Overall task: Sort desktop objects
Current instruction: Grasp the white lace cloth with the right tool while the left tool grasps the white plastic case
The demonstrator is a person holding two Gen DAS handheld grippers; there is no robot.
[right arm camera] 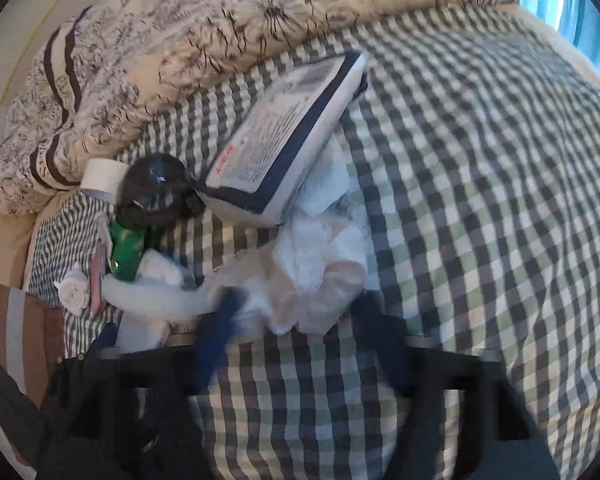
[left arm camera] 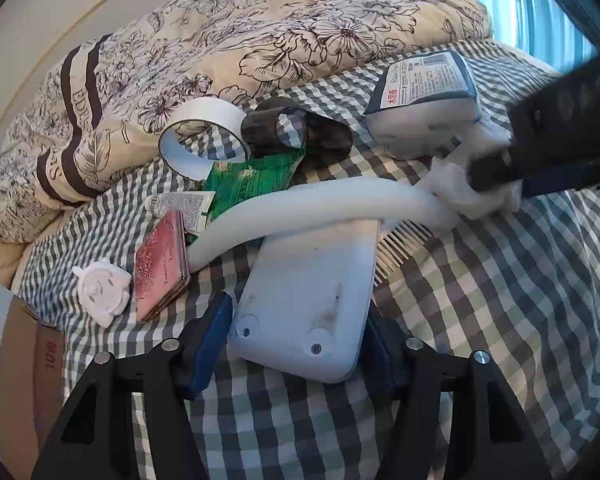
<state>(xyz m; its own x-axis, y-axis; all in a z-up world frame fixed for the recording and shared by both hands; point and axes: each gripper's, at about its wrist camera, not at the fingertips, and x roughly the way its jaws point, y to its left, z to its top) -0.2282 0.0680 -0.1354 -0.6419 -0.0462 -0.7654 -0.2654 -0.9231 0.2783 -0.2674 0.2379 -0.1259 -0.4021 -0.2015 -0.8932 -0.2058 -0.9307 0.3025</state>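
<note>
1. The left gripper [left arm camera: 298, 354] has its jaws set wide either side of the flat white plastic lamp base [left arm camera: 306, 300], which lies on the checked bed sheet [left arm camera: 500, 300]; contact is unclear.
2. The base's long axis runs straight away from the jaws, and its white bendy neck [left arm camera: 300, 208] arcs across the far end.
3. The right gripper [right arm camera: 300, 320], well beyond the base, has open jaws around the crumpled white tissue [right arm camera: 320, 280]; the view is blurred.
4. The left hand is nearer the base, so a squeeze there looks next.
</note>
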